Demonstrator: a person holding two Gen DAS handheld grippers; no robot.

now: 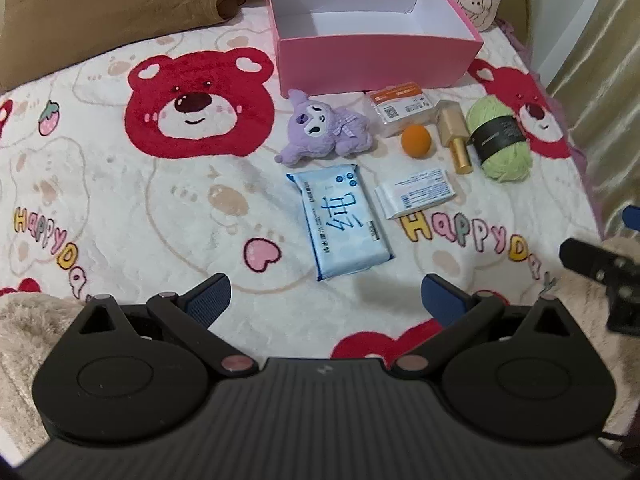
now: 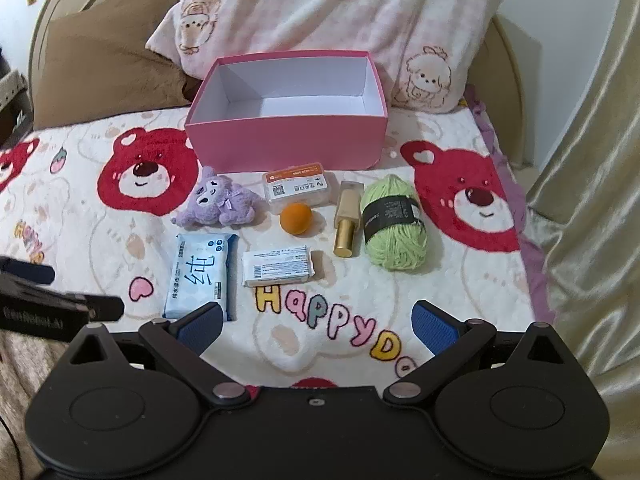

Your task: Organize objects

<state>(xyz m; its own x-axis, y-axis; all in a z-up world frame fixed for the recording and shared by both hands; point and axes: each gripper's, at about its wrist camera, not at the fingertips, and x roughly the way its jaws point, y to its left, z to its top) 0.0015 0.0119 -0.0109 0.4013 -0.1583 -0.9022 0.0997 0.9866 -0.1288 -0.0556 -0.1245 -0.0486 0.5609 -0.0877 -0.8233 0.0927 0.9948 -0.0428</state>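
Through the left wrist camera, my left gripper (image 1: 326,300) hangs low over the blanket (image 1: 120,208), its blue-padded fingers (image 1: 210,300) spread wide with nothing between them. Just past the fingertips lies the blue wipes pack (image 1: 340,220), a little tilted. Beside it on the right sits a small white packet (image 1: 416,194). Farther off is a row — a purple plush toy (image 1: 320,128), a clear plastic case (image 1: 402,106) with an orange label, an orange ball (image 1: 416,141) just in front of that case, a gold bottle (image 1: 454,136) lying down, and a green yarn skein (image 1: 500,138) with a dark band. Behind them all stands the pink box (image 1: 376,60), open and white inside, with nothing in it. At the right edge I see part of my right gripper (image 1: 600,276).

Through the right wrist camera, my right gripper (image 2: 316,322) is held at about the same height, fingers (image 2: 434,328) wide apart and holding nothing, above the "Happy Day" lettering. The wipes pack (image 2: 200,276) sits just beyond my left-hand finger; the white packet (image 2: 278,266), ball (image 2: 296,219), bottle (image 2: 348,216) and yarn (image 2: 394,222) lie ahead, the plush (image 2: 218,204) and case (image 2: 298,188) behind, nearer the box (image 2: 288,142). My left gripper (image 2: 52,300) pokes in from the left edge.

The surface is a bed — a fleecy cream blanket with red bear faces, a pink-and-white pillow (image 2: 340,12) and a brown cushion (image 2: 108,60) at the head, a pale curtain (image 2: 592,180) on the right.
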